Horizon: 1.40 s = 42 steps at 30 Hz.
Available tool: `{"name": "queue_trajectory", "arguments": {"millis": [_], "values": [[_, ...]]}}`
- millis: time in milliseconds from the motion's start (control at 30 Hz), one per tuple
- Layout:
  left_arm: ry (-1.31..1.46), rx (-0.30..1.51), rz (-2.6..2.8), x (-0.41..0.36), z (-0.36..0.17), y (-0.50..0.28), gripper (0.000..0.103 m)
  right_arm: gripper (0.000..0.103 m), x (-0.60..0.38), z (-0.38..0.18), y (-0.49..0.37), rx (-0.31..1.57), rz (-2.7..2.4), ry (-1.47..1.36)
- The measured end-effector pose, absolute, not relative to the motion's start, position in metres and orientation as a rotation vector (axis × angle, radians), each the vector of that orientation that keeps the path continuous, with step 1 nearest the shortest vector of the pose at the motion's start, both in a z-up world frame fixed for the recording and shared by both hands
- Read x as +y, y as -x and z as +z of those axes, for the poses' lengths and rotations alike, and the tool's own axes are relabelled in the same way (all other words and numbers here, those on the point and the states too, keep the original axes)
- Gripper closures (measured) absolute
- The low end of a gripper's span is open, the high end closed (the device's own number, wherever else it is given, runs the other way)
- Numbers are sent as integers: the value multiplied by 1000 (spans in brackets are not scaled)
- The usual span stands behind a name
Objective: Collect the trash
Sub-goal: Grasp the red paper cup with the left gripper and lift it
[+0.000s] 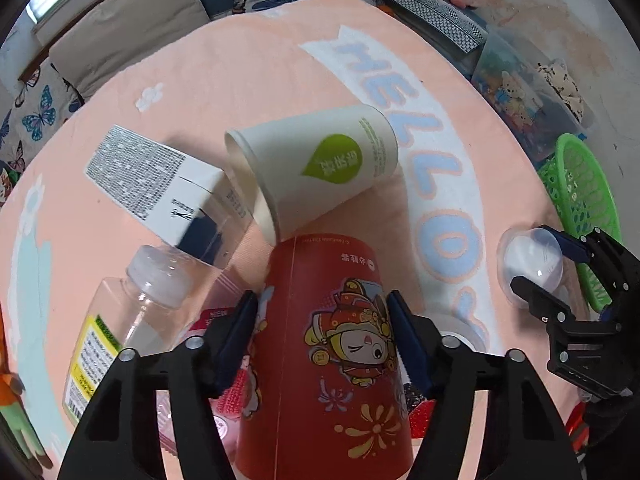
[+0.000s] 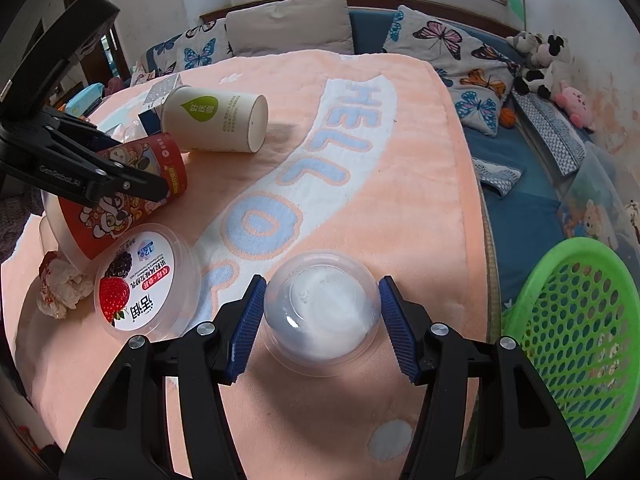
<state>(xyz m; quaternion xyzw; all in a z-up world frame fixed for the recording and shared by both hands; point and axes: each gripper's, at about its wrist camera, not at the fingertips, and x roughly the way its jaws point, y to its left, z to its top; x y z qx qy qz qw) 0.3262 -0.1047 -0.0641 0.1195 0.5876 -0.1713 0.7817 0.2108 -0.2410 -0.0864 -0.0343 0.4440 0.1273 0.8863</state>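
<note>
While both grippers clamp light, crushable trash:
Left gripper (image 1: pixel 322 330) squeezing red paper cup (image 1: pixel 324 360) mid-wall — right gripper (image 2: pixel 320 314) pinching clear dome cup (image 2: pixel 320 308) — gently.

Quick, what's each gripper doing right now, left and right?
Left gripper: closed on the red paper cup, which lies on its side.
Right gripper: closed on the clear plastic dome cup, upside down on the towel.

Both close wrist views share the red cup (image 1: pixel 320 344).

Black tongs (image 1: pixel 322 340), blue ribbed pads (image 2: pixel 250 322), silver screws
</note>
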Motion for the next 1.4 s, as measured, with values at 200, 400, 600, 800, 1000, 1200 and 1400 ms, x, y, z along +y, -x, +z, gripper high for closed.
{"name": "queue_trajectory", "arguments": {"millis": [200,400,600,800,1000,1200,1400], "values": [[-273,1216,-362,-107,-60,-318,41,45,-242,-83,-206,914,264,66],[-170,1078,-358,-90,-29,-298,42,45,-244,-74,-196,891,258,65],[15,845,-377,-64,13,-264,42,45,-246,-61,-185,855,244,64],[116,621,-392,-50,35,-234,42,45,-246,-50,-176,821,229,68],[190,458,-419,-42,46,-215,41,45,-247,-43,-169,799,216,66],[255,376,-458,-39,49,-209,41,45,-250,-41,-167,792,206,66],[273,333,-485,-38,51,-206,41,45,-251,-40,-167,789,200,64]]}}
